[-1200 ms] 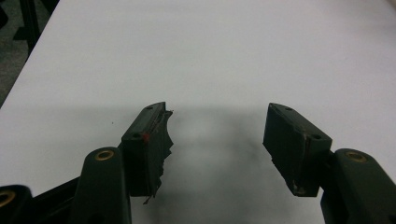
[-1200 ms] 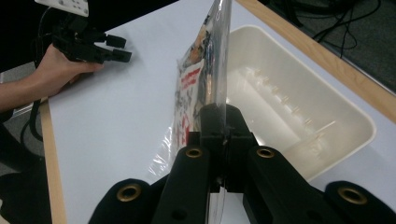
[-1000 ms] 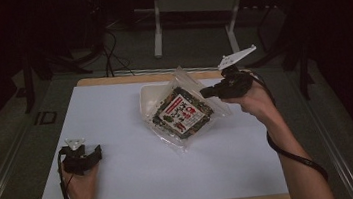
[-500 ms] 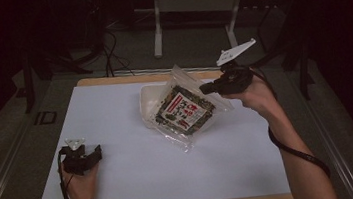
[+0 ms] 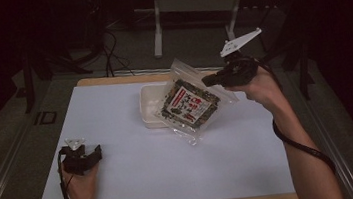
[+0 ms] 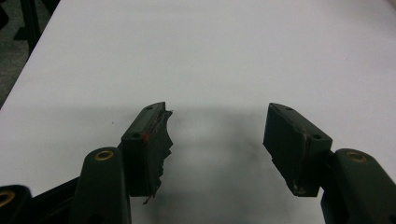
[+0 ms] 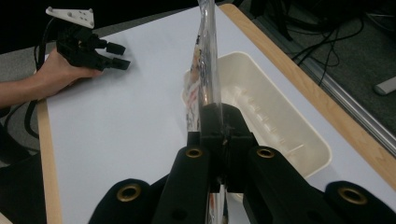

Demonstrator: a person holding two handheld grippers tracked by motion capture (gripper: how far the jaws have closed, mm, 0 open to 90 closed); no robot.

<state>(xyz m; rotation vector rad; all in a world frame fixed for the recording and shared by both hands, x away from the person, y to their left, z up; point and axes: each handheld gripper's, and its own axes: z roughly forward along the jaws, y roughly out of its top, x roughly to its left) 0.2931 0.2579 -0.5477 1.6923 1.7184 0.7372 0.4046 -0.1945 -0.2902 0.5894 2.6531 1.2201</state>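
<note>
The right hand-held gripper (image 5: 211, 80) pinches the top right corner of the snack bag (image 5: 190, 104), which hangs slanting down over the white tray (image 5: 149, 107) at the far side of the table (image 5: 123, 176), while the left hand-held gripper (image 5: 95, 153) waits wide open, near left.

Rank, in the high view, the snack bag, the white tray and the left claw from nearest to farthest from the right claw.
1. Snack bag: clamped in the right claw.
2. White tray: just left, partly under the bag.
3. Left claw: far left, near the table's front edge.
</note>
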